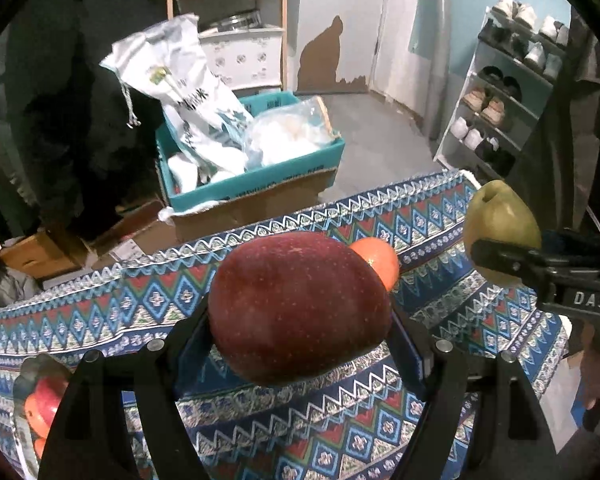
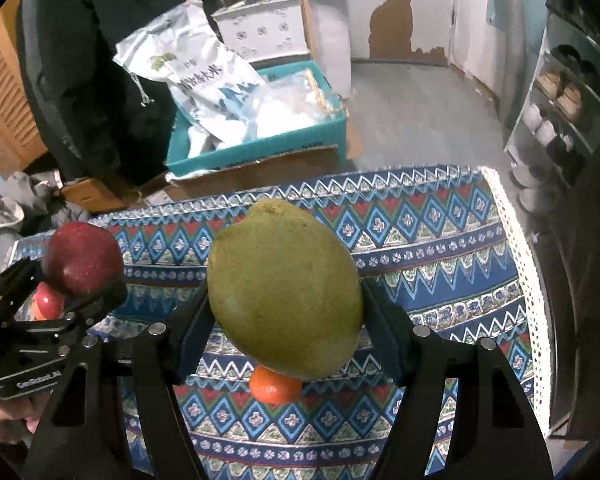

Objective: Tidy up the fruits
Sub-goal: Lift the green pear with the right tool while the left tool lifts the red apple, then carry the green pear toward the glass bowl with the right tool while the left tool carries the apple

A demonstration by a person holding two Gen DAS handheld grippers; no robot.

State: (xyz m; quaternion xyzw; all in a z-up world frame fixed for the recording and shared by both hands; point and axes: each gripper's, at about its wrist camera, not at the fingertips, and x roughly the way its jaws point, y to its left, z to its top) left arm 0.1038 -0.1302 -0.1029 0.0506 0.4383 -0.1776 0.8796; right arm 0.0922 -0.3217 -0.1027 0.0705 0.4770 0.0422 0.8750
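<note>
A tabletop (image 2: pixel 440 240) draped in a blue, red and white patterned cloth fills a cluttered storeroom, a shoe rack (image 1: pixel 500 112) and a teal crate (image 1: pixel 252 184) beyond it. The left gripper (image 1: pixel 300 320), angled steeply downward, clamps one dark red apple (image 1: pixel 298 306) above the cloth, its long axis running across the fingers. Just right of it, the right gripper (image 2: pixel 286 312), tilted likewise, clamps one green pear (image 2: pixel 284 288), stem end pointing away and upward. One orange mandarin (image 2: pixel 275 389) lies on the cloth beneath the pear. Left of the left gripper, more red and orange fruit (image 1: pixel 40 404) sits in a container, count unclear.
</note>
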